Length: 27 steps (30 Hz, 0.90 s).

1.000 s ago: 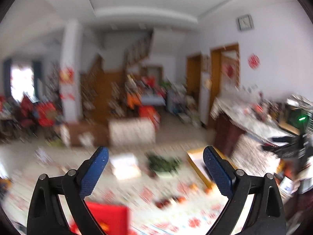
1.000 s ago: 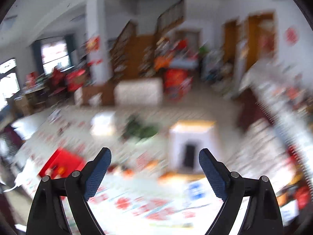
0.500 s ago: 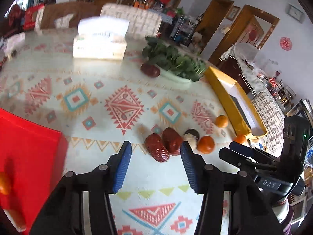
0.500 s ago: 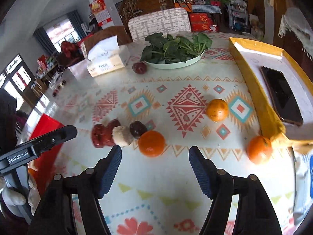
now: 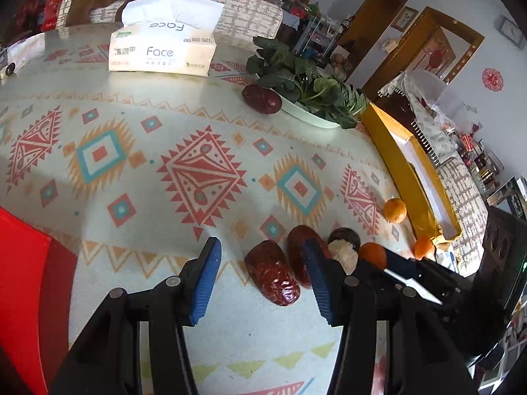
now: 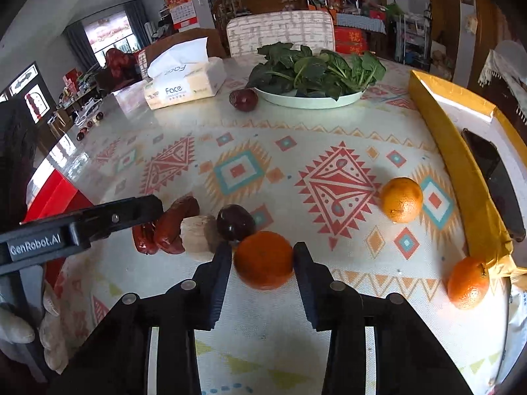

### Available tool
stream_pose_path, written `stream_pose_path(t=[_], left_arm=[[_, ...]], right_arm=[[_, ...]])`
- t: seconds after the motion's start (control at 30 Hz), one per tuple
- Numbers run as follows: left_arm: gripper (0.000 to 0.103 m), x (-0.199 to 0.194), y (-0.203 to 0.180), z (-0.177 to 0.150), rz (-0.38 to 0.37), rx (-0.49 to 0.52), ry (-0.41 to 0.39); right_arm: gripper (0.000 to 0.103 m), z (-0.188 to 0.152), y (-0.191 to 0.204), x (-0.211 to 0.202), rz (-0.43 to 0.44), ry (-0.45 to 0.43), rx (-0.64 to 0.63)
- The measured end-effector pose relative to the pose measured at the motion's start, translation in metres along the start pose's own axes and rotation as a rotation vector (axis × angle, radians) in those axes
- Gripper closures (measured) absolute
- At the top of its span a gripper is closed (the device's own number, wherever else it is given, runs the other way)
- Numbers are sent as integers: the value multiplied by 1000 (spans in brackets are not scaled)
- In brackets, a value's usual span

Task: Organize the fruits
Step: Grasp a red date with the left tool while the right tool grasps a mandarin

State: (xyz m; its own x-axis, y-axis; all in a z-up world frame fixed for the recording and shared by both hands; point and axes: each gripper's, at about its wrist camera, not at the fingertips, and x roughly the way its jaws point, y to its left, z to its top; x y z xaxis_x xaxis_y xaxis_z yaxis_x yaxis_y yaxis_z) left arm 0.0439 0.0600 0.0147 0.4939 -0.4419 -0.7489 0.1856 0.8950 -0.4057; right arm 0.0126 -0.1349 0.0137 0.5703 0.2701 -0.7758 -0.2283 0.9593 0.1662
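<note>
A cluster of fruit lies on the patterned tablecloth: two red dates [image 5: 272,273] [image 6: 171,227], a pale piece [image 6: 199,237], a dark plum [image 6: 234,223] and an orange [image 6: 263,260]. My left gripper [image 5: 260,279] is open with one red date between its fingers. My right gripper [image 6: 262,278] is open, its fingers on either side of the orange with small gaps. Two more oranges [image 6: 402,199] [image 6: 467,283] lie to the right. Another red date [image 5: 262,98] lies by the greens plate.
A red box [image 5: 23,283] stands at the left. A yellow tray [image 6: 461,164] holding a black phone [image 6: 494,177] lies at the right. A white plate of leafy greens [image 6: 313,98] and a tissue box [image 6: 184,85] stand at the far side.
Both grippers swung down from facing the room to the table and moved forward. The left now straddles a red date, the right straddles the orange, its fingers narrower than before.
</note>
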Motion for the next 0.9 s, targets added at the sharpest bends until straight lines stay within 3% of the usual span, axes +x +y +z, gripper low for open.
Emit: stream_pose_path(t=[0.27,0.37,0.53,0.77,0.9], left_arm=[[52,-6,11,-6,-69,-29,-36],[52,-11,7,-8,-24,7,-55],[55,-4,-6,-11,32,72,-20],[55,11,-33,-16,170,240,-10],[56,14,-45,-23,189,291,-13]], right_arm=[[64,1,6,2,17,4,-24],[64,1,4,1,30,6,-19],[64,-3,0,-3,33,6,-10],[64,-5,-7,-9,17,0,8],[64,-6,-7,-11,15,-5,8]])
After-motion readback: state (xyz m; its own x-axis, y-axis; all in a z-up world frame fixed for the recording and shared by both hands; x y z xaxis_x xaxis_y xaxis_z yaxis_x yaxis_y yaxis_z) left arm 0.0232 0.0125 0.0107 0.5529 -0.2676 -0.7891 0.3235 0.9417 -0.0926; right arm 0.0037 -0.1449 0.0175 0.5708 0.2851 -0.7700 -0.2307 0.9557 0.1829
